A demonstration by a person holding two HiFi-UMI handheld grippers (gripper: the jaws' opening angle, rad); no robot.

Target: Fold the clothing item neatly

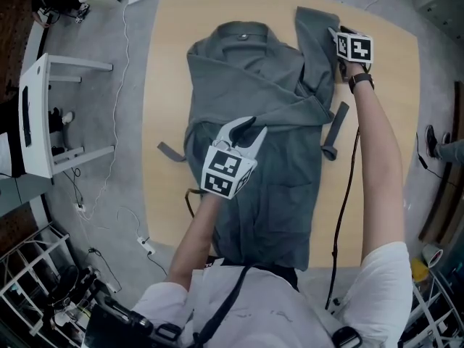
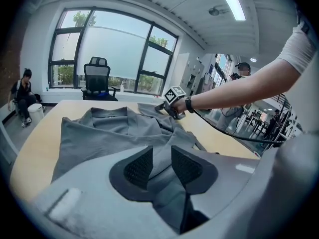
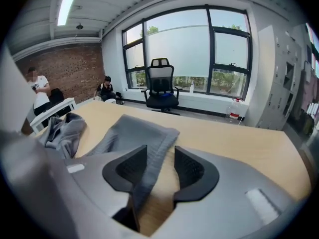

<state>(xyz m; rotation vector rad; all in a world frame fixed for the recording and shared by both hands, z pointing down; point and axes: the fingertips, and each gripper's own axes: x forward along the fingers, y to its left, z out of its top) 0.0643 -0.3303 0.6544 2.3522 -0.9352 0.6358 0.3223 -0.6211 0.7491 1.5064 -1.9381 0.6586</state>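
A grey collared garment (image 1: 254,194) lies spread on the wooden table (image 1: 167,85), collar at the far end. One sleeve is folded across its chest. My left gripper (image 1: 243,130) sits over the garment's middle, shut on a raised fold of the grey cloth (image 2: 158,158) that fills the gap between its pads. The other sleeve (image 1: 315,35) is turned up toward the table's far edge. My right gripper (image 1: 338,39) is at that sleeve's far end, open; the sleeve (image 3: 137,131) runs between its jaws along the left pad, and bare table shows beside the right pad (image 3: 192,168).
A grey strap (image 1: 334,130) hangs out at the garment's right side and another (image 1: 170,151) at its left. The right gripper's black cable (image 1: 346,194) crosses the table's right part. A white rack (image 1: 40,114) stands on the floor to the left. An office chair (image 2: 97,78) stands beyond the far edge.
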